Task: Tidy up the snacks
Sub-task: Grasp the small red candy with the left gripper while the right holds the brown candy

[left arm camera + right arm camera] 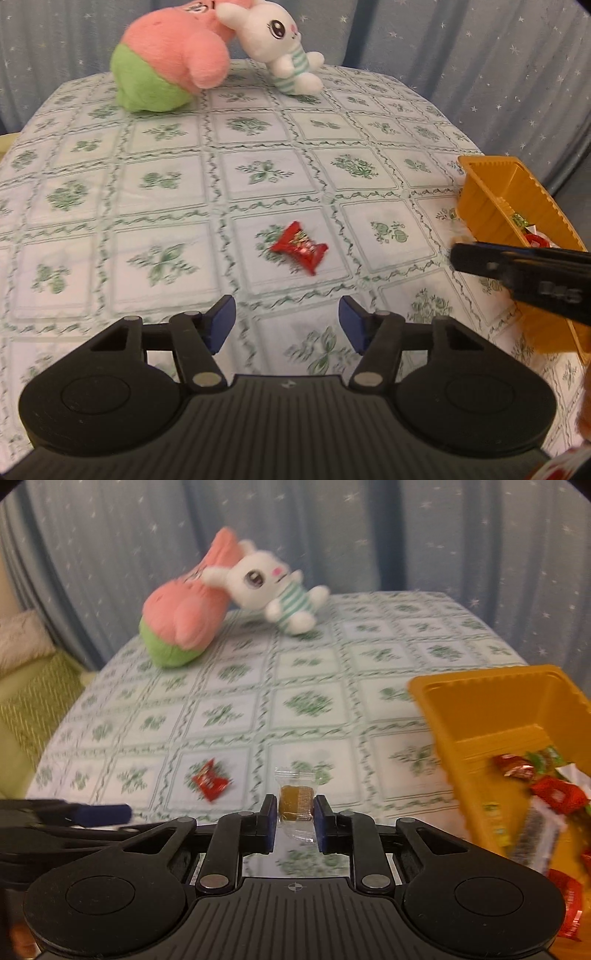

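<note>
Candy in a red wrapper lay alone on the flower-patterned tablecloth, near the middle of the table, its long axis slanting from far-left to near-right with the twisted ends at either tip. It sat flat, touching nothing else. The left gripper hovered on the near side of it, pitched down toward the cloth, with its blue pads standing about half apart and nothing between them; the red candy lay beyond the tips, not within the gap.

Further right, the right gripper was tilted downward above the cloth and clamped on a brown sweet in a clear wrapper. That sweet stood upright between the pads, its long axis pointing away from the camera, one crimped clear end sticking out beyond the fingertips and the other trailing back toward the gripper body. It appeared to be off the tablecloth, though blur made that hard to judge.

At the right edge sat the orange plastic tray, its long side running near to far, holding several red and green wrapped snacks in its nearer part. The right gripper was just left of the tray.

At the far left of the table, a pink and green plush leaned against a white rabbit plush.
</note>
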`<state>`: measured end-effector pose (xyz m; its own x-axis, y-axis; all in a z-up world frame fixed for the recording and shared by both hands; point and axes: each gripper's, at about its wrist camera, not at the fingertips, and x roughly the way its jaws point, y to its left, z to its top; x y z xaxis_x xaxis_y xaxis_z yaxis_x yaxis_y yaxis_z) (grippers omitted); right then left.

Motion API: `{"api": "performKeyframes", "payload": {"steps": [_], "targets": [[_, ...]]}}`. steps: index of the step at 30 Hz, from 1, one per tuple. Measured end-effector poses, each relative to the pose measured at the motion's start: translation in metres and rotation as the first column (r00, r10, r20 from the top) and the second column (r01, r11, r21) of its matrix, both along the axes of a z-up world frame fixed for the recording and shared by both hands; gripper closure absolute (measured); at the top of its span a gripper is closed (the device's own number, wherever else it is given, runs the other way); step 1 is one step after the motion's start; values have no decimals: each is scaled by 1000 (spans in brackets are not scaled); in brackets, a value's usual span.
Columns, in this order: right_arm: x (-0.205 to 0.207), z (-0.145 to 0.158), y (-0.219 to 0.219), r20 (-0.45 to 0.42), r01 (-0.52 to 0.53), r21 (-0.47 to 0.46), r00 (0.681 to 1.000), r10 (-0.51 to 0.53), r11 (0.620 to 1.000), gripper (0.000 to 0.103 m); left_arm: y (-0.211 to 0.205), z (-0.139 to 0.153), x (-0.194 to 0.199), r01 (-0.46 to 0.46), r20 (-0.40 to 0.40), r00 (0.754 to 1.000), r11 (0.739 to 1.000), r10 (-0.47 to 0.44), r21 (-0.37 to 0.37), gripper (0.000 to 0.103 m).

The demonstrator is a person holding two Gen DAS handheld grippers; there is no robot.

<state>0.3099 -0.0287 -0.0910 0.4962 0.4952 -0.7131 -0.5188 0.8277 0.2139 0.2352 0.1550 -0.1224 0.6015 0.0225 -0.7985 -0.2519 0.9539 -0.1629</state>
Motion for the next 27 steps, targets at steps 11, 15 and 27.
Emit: {"api": "performKeyframes", "payload": {"steps": [11, 15, 27], "targets": [[6, 10, -39, -3, 63, 43, 998, -63, 997, 82, -8, -13, 43, -15, 7, 1000, 999, 15, 36, 46], [9, 11, -46, -7, 69, 55, 998, -68, 996, 82, -12, -16, 55, -8, 8, 1000, 997, 7, 75, 46], [10, 14, -54, -14, 62, 74, 998, -61, 995, 82, -12, -16, 54, -21, 9, 1000, 991, 20, 131, 71]]}}
